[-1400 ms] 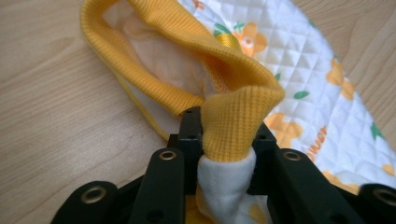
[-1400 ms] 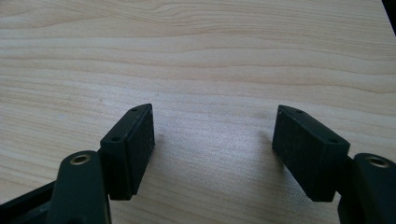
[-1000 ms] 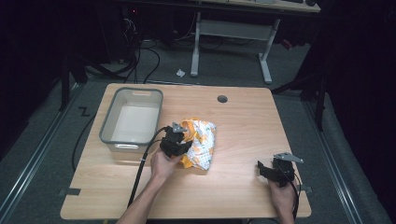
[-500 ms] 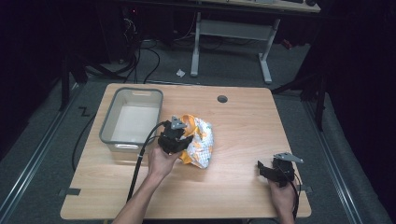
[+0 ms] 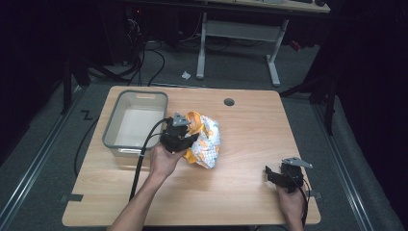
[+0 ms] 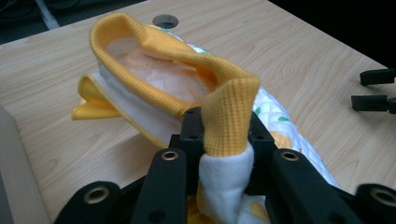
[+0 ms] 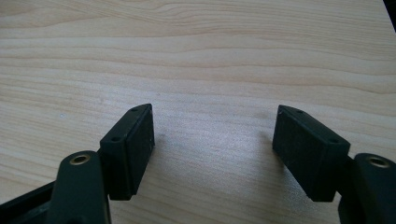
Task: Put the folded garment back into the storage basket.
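A small garment (image 5: 204,138), white with a leaf print and yellow ribbed trim, lies bunched at the middle of the wooden table (image 5: 250,130). My left gripper (image 5: 179,131) is shut on its yellow collar (image 6: 229,116), which loops up and away from the jaws in the left gripper view, lifted off the table. Far off at the table's front right, my right gripper (image 5: 272,174) rests open just above bare wood, and the right gripper view (image 7: 214,140) has nothing between its two pads.
A grey plastic bin (image 5: 134,122) stands at the left of the table, close behind my left hand. A round cable hole (image 5: 229,102) sits near the back edge. The left gripper's cable (image 5: 139,168) trails toward the front edge.
My left gripper has carried the garment's collar a little up and toward the bin. The right gripper has stayed put.
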Motion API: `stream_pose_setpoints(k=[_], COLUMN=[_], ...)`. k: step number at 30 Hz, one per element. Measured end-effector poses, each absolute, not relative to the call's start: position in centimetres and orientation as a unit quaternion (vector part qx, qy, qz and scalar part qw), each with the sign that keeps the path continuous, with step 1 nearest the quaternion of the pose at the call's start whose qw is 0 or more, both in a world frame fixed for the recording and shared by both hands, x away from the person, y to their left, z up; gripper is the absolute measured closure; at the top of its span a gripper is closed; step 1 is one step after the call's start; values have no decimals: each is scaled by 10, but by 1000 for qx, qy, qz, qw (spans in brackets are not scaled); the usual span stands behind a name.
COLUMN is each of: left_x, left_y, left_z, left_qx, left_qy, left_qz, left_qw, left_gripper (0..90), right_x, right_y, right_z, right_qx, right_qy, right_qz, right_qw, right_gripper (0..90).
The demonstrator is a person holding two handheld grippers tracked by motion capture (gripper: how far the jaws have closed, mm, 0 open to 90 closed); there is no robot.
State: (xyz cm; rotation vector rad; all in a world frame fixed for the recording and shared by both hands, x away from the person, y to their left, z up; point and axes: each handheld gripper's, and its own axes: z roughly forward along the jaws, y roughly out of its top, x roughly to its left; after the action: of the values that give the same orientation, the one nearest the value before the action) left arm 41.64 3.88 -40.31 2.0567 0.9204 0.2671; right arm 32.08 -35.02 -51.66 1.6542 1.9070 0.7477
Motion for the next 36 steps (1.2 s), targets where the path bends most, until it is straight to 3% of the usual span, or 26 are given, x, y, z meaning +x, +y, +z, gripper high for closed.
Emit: stream_pose_setpoints(k=[14,36], left_x=[422,428], left_y=[54,82], left_z=[-390,-370], left_qx=[810,799], left_qy=[372,378], left_qz=[97,122], left_qw=[442,452], left_gripper=[757,766], right_x=[321,321], right_y=[-350,-350], right_z=[-517,-517], right_qx=[608,609], right_qy=[701,701], right_qz=[275,275], right_qw=[252,251], right_gripper=[299,299])
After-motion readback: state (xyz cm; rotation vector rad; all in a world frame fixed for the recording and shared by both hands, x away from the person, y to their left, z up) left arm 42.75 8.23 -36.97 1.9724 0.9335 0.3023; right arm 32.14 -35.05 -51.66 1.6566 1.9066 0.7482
